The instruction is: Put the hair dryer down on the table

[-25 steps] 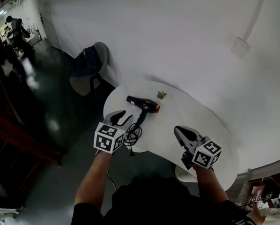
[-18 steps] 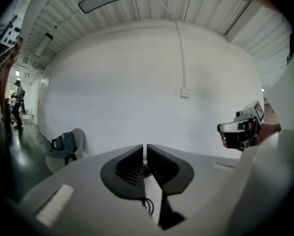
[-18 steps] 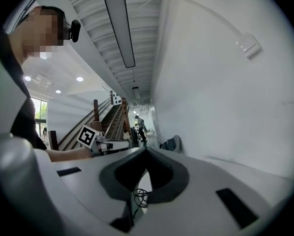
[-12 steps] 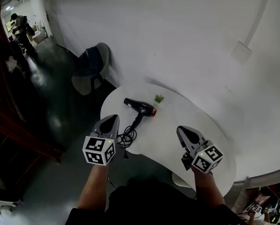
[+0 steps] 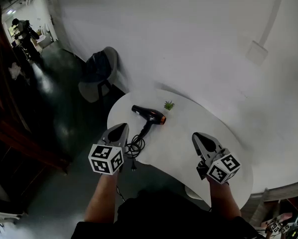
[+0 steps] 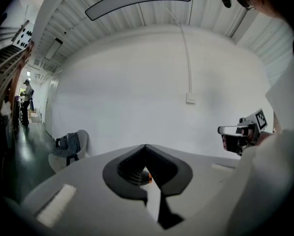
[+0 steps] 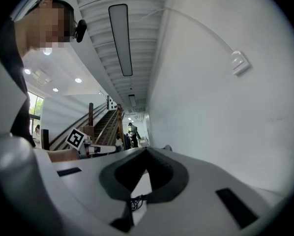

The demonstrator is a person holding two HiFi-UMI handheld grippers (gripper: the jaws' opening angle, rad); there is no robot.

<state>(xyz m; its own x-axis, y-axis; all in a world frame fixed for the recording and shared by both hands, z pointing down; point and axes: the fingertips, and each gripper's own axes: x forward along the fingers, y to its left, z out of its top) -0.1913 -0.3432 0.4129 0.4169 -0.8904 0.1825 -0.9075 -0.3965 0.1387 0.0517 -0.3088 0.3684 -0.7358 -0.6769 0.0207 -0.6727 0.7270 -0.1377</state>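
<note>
Since a second ago my left gripper (image 5: 122, 128) has drawn back from beside the hair dryer's handle to the near left edge of the table. Its jaws stood spread then; now their tips meet with nothing between them.

A white wall (image 5: 189, 34) fills the far side of the scene. In front of it is the white, rounded table (image 5: 189, 126). A grey chair (image 5: 96, 76) with dark cloth draped over it stands on the dark floor (image 5: 49, 123) off the table's far left end.

I hold my right gripper (image 5: 197, 136) over the near right part of the table, well apart from the dryer. Its jaws are together and it is empty.

The hair dryer (image 5: 149, 114) lies on its side on the far left part of the tabletop. It is black with an orange band at its right end, and it touches neither gripper. Its black cord (image 5: 135, 146) runs back from the handle toward me into a loose coil at the table's near edge, just beside my left gripper.

A small green plant (image 5: 169, 105) stands just beyond the dryer's orange end.
</note>
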